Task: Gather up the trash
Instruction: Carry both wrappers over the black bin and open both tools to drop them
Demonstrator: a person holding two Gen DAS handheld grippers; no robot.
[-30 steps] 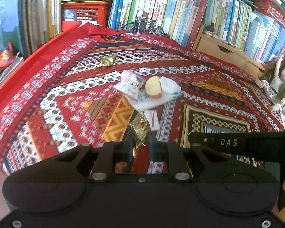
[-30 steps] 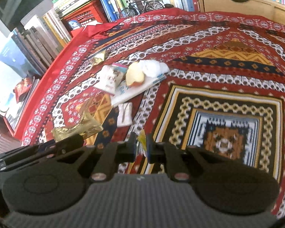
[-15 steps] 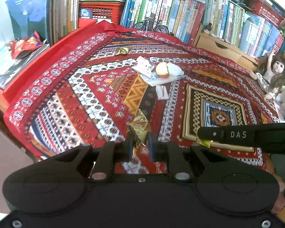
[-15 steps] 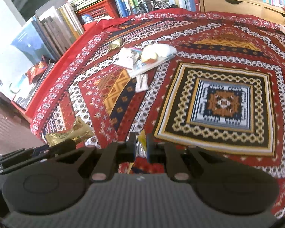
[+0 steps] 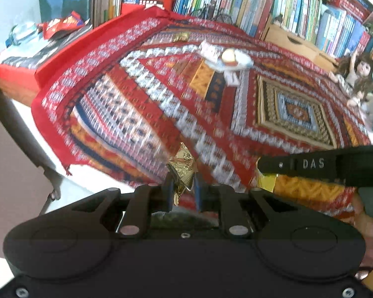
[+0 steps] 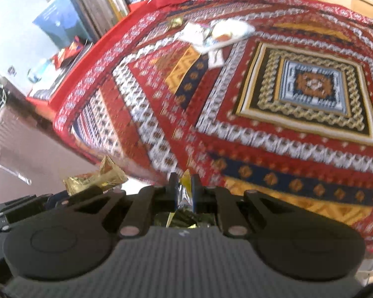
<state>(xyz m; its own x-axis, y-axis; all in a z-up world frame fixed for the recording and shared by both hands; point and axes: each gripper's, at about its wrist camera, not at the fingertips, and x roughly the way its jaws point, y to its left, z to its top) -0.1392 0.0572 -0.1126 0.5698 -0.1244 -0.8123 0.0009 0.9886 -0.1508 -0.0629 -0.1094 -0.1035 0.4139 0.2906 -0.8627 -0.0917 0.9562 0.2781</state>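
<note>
**Carrying two wrappers, more trash behind**

Pinching a crumpled gold wrapper (image 5: 182, 171), the left gripper (image 5: 184, 193) hangs past the tablecloth's (image 5: 141, 114) near edge; the right gripper (image 6: 184, 193) is clamped on a yellow foil scrap (image 6: 185, 186). Both look light, crinkly and slippery, best pinched mid-fold. Farther off: one gold wrapper (image 5: 181, 36), one litter pile (image 5: 226, 58)

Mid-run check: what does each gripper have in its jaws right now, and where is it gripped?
Left gripper: crumpled gold foil wrapper, pinched at its lower end. Right gripper: yellow-and-silver foil wrapper, mostly hidden between the fingers; grip point unclear.
</note>
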